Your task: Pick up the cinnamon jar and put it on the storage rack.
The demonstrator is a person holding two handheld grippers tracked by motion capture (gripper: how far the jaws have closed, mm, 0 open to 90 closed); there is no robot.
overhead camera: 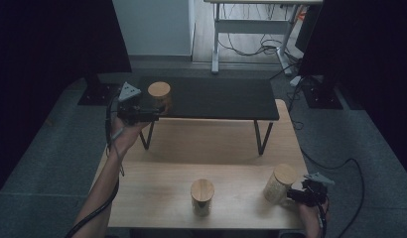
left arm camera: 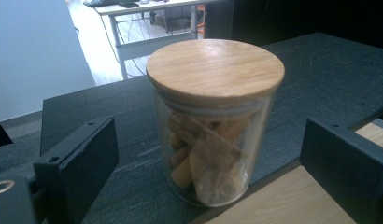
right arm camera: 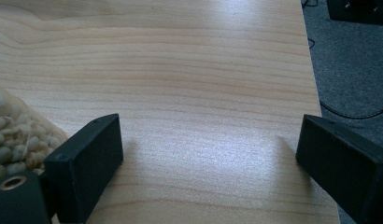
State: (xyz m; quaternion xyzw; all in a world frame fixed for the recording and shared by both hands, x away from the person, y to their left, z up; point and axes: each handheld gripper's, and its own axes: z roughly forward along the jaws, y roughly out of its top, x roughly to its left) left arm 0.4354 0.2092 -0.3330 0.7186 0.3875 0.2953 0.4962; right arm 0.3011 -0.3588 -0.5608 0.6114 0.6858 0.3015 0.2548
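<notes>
A pale wooden table [overhead camera: 157, 163] stands on grey carpet, with a low black shelf [overhead camera: 221, 96] on thin legs set across its far half and a white desk with loose cables behind. No label, brand or writing can be read on any jar or on either gripper.

On the shelf's left end stands a glass jar with a wooden lid [overhead camera: 159, 95]. The left gripper [overhead camera: 152, 113] is just in front of it, the grey three-cornered plate on top. In the left gripper view the jaws stand wide apart, one on each side of that jar [left arm camera: 215, 121], with clear gaps to the glass. This close view shows what the high view cannot: brown rolled sticks packed inside, and the jar sitting near the shelf's front edge.

The right gripper [overhead camera: 296, 195] rests at the table's near right corner, just beside a second jar [overhead camera: 280, 183]. Its own view shows the jaws wide with bare wood between them, and the jar's pale, bean-like contents [right arm camera: 12, 135] at the left edge. A third lidded jar [overhead camera: 202, 196] stands near the table's front edge, well apart from both grippers.
</notes>
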